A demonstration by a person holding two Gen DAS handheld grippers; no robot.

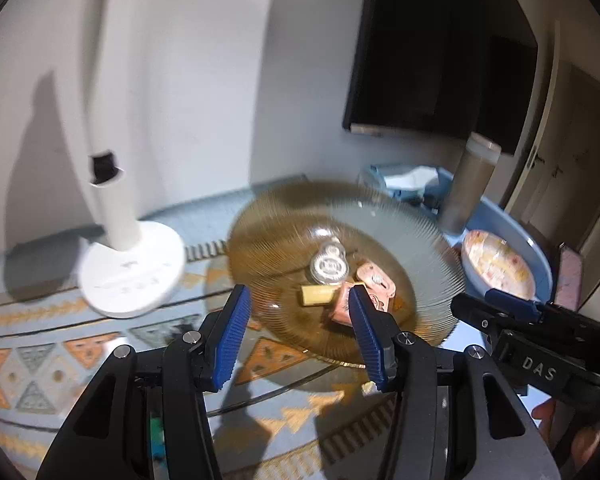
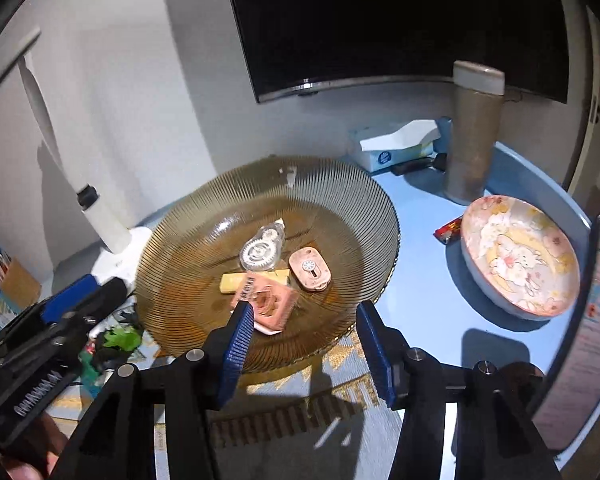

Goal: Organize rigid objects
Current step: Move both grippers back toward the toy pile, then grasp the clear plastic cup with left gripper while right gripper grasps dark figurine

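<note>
Behind the amber plate [image 2: 204, 216], only the right wrist view shows the television [image 2: 400, 20]

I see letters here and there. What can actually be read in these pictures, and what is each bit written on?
"DAS": on the right tool, on its black body, seen from the left camera.
Left tool: white letters on its body, too blurred to read.
Pink packet in the amber glass plate: dark print, too small to read.
Tissue box: round blue logo, unreadable.
Lamp base: faint marks, unreadable.
</note>
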